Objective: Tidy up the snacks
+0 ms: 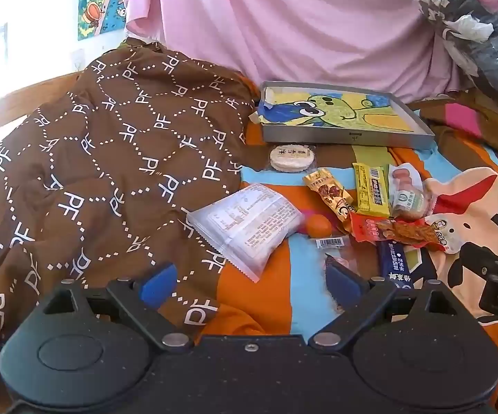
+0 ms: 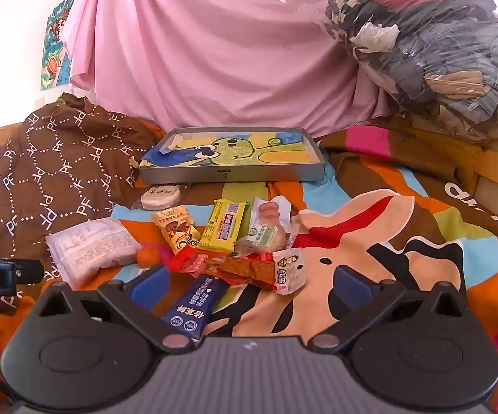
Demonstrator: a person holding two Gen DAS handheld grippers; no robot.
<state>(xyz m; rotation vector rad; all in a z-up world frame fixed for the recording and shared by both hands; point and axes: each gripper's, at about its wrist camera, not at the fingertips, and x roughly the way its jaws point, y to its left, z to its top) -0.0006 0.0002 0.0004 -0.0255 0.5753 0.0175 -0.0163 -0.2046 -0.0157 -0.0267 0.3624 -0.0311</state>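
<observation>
The snack packets are scattered on the bedspread (image 2: 421, 241) before the grey tray (image 2: 231, 172). The navy bar packet (image 2: 193, 307), long axis pointing away, is found just ahead of the right tongs (image 2: 249, 289), nearer than the left tongs (image 1: 249, 286). Both tongs are spread and empty.

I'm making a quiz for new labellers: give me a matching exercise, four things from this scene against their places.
1. grey metal tray
2. small orange fruit
3. dark blue snack packet
4. round white rice cracker pack

a. beside the big white packet
b. nearest the right gripper
c. just before the tray's front wall
d. farthest back, by the pink cloth

Pairs: 1-d, 2-a, 3-b, 4-c
</observation>
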